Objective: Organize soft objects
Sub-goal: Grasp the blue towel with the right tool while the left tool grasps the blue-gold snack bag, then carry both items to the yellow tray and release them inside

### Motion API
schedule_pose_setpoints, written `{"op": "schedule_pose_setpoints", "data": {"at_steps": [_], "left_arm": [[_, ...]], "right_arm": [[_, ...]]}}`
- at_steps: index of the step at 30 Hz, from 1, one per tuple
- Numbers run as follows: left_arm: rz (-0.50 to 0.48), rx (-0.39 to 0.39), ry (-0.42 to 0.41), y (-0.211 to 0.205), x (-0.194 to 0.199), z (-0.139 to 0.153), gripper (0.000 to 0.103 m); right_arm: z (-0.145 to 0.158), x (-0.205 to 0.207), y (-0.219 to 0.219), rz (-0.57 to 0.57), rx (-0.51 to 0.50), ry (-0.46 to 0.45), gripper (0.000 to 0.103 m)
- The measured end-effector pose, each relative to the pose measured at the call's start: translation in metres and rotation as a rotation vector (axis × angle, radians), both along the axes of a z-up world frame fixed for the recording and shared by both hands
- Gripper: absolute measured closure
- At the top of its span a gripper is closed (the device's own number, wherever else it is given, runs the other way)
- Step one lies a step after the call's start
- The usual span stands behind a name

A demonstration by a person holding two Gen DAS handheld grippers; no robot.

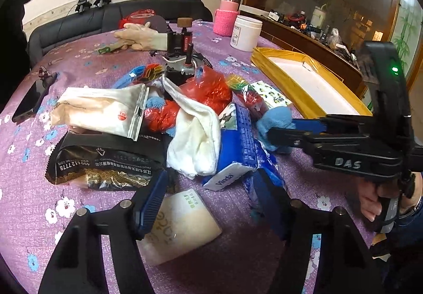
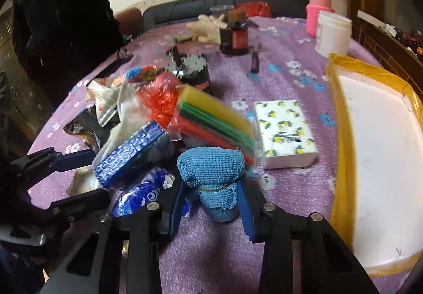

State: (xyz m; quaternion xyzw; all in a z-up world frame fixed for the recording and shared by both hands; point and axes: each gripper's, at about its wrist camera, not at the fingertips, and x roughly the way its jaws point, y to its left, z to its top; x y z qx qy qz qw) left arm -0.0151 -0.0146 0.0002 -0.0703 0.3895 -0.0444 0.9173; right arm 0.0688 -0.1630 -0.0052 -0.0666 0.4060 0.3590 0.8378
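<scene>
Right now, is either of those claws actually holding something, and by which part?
The right gripper pinches the rolled blue towel at its lower, banded end. The left gripper straddles the blue Vinda tissue pack; a firm grip cannot be told.

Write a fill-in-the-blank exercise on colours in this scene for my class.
The right gripper has its jaws shut on a rolled ____ cloth.
The flowered tablecloth is ____.
The tray has a white inside and a ____ rim.
The bottle behind the white jar is mostly ____.
Missing words: blue, purple, yellow, pink.
</scene>
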Motion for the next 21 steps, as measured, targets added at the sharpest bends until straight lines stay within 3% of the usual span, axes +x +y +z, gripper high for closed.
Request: {"op": "schedule_pose_setpoints", "data": {"at_steps": [4,7,9,11,15,21], "left_arm": [[-0.021,-0.011,0.024,-0.003,-0.005,0.001,0.056],[-0.086,-0.031,0.019,-0.018,-0.017,0.011,0.056],[-0.131,0.020,0.001,-0.039,-0.025,0.020,0.055],[-0.149,0.064,0.010,-0.056,-0.025,0.020,0.048],[-0.101,0.138,0.072,-0.074,-0.007,0.007,0.044],[-0.038,0.176,0.162,-0.079,0.019,-0.013,0.045]], "right_arm": [[0.005,-0.008,-0.020,-0.028,0.022,-0.010,0.064],[0.004,-0.009,-0.034,-0.058,0.034,0.002,0.064],[0.003,-0.007,-0.042,-0.076,0.044,0.009,0.064],[0.004,-0.007,-0.045,-0.086,0.061,0.008,0.064],[0.006,-0.014,-0.045,-0.077,0.061,-0.031,0.064],[0.009,-0.018,-0.053,-0.077,0.076,-0.048,0.064]]}}
